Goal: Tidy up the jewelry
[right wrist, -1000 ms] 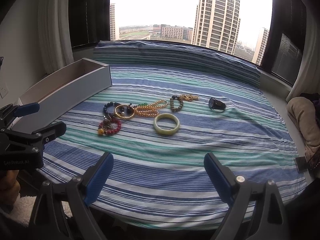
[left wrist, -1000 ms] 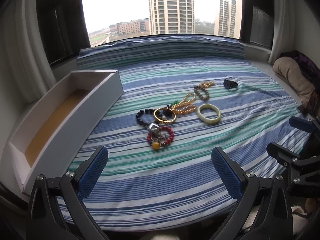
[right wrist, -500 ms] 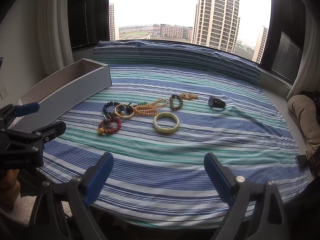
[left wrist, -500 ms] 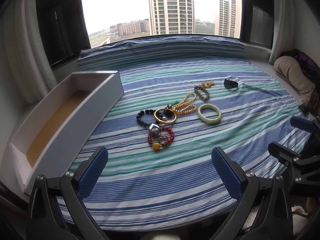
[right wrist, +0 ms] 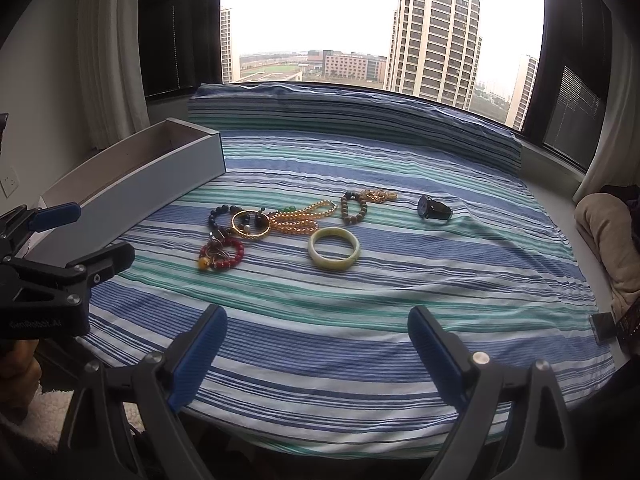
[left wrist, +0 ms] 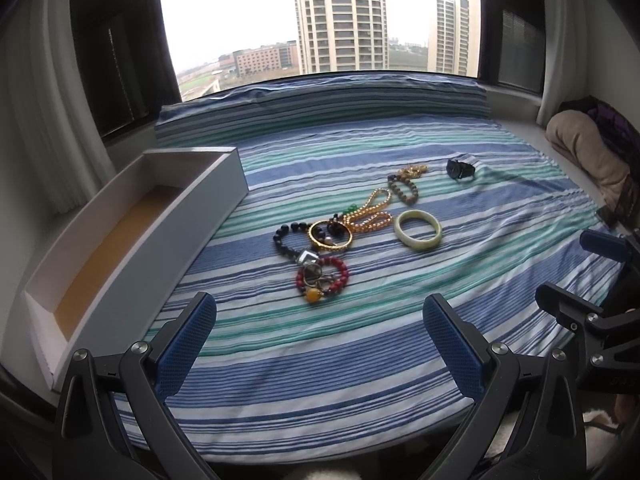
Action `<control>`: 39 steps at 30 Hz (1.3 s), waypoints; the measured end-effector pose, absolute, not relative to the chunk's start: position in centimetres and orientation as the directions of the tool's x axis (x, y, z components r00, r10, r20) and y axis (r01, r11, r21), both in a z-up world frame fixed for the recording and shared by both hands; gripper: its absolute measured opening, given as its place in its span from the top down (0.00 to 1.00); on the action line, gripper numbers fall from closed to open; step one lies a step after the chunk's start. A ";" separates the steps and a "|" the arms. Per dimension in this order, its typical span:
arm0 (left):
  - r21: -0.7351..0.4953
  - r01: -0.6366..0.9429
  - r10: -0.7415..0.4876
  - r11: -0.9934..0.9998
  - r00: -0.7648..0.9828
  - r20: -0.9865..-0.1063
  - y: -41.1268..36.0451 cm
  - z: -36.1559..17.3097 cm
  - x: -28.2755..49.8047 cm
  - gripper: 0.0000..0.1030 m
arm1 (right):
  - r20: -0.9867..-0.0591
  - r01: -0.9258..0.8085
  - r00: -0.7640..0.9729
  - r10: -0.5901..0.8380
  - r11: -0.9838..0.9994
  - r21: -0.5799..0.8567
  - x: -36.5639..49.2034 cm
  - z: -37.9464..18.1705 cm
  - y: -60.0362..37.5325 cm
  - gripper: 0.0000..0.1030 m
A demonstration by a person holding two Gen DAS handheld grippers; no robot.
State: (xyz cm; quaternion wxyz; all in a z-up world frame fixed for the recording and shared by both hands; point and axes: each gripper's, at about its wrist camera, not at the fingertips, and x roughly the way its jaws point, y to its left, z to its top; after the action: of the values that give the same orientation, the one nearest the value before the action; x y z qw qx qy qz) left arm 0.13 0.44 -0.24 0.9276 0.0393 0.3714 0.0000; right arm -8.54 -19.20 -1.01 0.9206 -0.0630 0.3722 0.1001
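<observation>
Jewelry (left wrist: pixel 332 236) lay unsorted on the bedspread (left wrist: pixel 320 360)
Both tongs, left (left wrist: pixel 320 344) and right (right wrist: pixel 316 346), gaped empty near; box (left wrist: pixel 120 248) waited left, likely for sorting

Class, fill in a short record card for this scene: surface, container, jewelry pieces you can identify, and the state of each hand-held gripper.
surface: striped bedspread
container: long white box, left of the jewelry, nothing visible inside
jewelry: pale green bangle; red bead bracelet; gold bangle; amber bead strand; brown bead bracelet; dark watch
left hand-held gripper: open, holding nothing
right hand-held gripper: open, holding nothing
</observation>
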 end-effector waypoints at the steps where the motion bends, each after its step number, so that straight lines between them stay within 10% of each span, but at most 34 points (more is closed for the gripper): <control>1: 0.074 0.030 0.029 0.997 0.725 -0.688 0.4 -0.2 0.1 0.00 | -0.698 -0.231 0.703 0.137 0.972 -0.042 -8.5 -1.0 -19.2 0.09; 39: 0.083 0.033 0.033 0.996 0.729 -0.684 0.3 -0.1 0.3 0.00 | -0.690 -0.223 0.711 0.136 0.974 -0.038 -8.5 -0.7 -19.7 0.09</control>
State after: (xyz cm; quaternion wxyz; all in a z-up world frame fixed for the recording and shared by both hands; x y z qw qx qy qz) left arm 0.34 0.31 -0.09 0.9286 0.0447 0.3684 0.0002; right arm -8.48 -19.66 -0.70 0.9231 -0.0595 0.3674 0.0971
